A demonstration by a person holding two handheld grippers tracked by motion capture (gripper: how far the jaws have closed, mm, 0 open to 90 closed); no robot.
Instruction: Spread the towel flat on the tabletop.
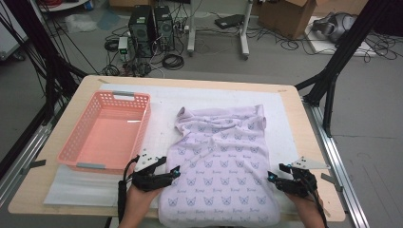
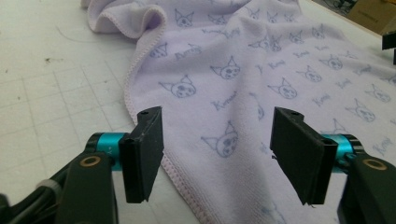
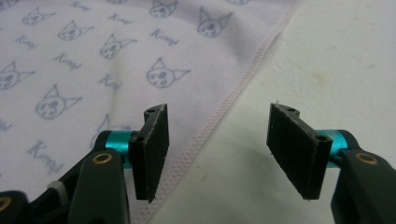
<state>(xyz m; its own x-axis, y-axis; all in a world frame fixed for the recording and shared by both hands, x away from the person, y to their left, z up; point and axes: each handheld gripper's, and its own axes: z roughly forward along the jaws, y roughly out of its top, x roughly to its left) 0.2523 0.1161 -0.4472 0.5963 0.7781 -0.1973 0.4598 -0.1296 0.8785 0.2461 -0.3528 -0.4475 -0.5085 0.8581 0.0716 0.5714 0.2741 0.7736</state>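
A lilac towel (image 1: 218,156) printed with cat faces lies spread on the white mat, rumpled at its far end. My left gripper (image 1: 170,167) hovers at the towel's near left edge, jaws open. In the left gripper view the left gripper (image 2: 217,154) straddles the stitched hem of the towel (image 2: 243,79), with its pads clear of the cloth. My right gripper (image 1: 278,172) is at the near right edge, also open. In the right gripper view the right gripper (image 3: 219,149) has the towel (image 3: 93,60) hem running under its left pad, and nothing is pinched.
A pink plastic basket (image 1: 142,128), empty, stands to the left of the towel. The white mat (image 1: 290,128) covers most of the wooden table (image 1: 85,90). Black frame legs rise at both sides, and cables and computer towers are on the floor beyond.
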